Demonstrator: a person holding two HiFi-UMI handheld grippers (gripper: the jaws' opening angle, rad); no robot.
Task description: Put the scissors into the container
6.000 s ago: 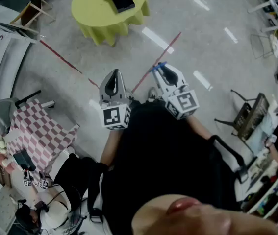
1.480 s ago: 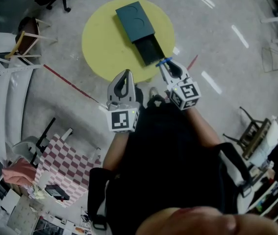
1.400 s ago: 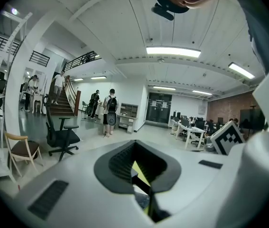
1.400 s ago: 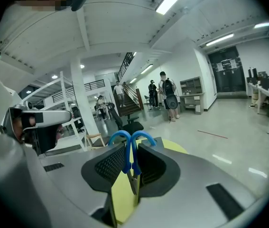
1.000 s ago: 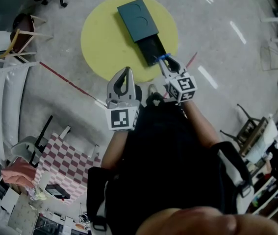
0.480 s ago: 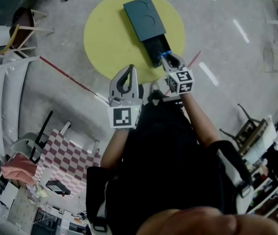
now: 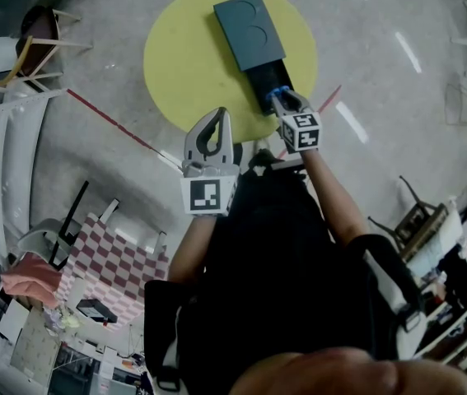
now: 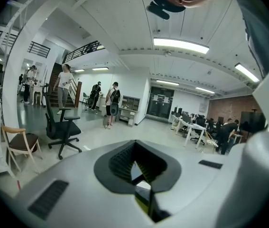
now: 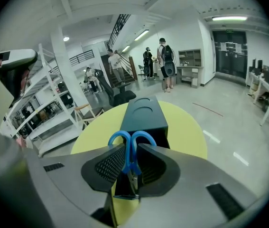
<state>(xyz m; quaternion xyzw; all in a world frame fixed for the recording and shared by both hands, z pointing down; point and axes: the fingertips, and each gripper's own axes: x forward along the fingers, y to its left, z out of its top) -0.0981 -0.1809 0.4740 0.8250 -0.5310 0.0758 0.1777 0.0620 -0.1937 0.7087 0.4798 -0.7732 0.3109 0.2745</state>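
A dark teal container [image 7: 249, 28] lies on a round yellow table [image 7: 184, 64], with its open dark end [image 7: 266, 82] nearest me. My right gripper [image 7: 280, 95] hangs over that open end, shut on blue-handled scissors [image 7: 277, 91]. In the right gripper view the scissors [image 9: 131, 142] stand handles-up between the jaws of the right gripper [image 9: 130, 151], and the container [image 9: 143, 114] sits just beyond them. My left gripper [image 7: 212, 135] hovers at the table's near edge, shut and holding nothing. The left gripper view looks out into the room past the left gripper [image 8: 136, 167].
White shelving racks [image 7: 2, 179] run along the left, with a wooden chair [image 7: 31, 52] beside them. A red tape line [image 7: 109, 122] crosses the floor. A checked cloth [image 7: 118, 262] lies behind me at lower left. An office chair [image 8: 60, 127] and several people [image 8: 65, 87] stand farther off.
The table has come closer as I walked up to it. The right gripper with the scissors has moved forward over the container's open end. The left gripper stays beside it, still shut.
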